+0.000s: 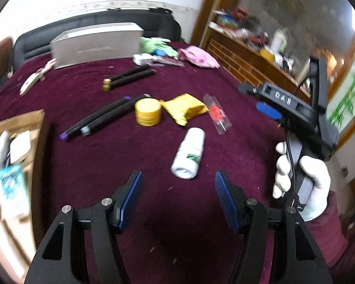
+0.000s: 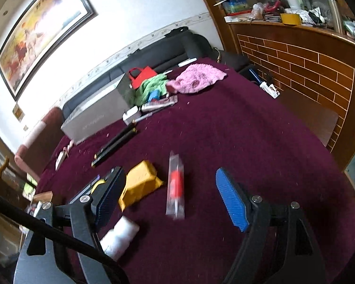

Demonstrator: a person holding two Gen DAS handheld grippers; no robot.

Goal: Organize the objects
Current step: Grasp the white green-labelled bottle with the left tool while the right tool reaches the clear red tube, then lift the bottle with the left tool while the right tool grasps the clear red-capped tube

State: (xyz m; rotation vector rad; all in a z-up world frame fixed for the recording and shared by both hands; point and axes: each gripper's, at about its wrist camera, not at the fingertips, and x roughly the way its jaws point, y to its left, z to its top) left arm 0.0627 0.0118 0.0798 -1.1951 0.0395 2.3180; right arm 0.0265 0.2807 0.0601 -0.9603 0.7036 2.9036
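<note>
Both empty, left gripper (image 1: 178, 198) released, right gripper (image 2: 170, 195) released, above white bottle (image 1: 188, 153)

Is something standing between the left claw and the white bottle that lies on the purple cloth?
Nothing visible does. The left claw is open and empty, and the white bottle lies just ahead of its tips, with only bare purple cloth between them. The other objects lie beyond the bottle.

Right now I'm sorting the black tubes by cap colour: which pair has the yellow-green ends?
The far pair, lying nearer the grey box. The near pair, beside the yellow tape roll, has purple and grey ends.
</note>
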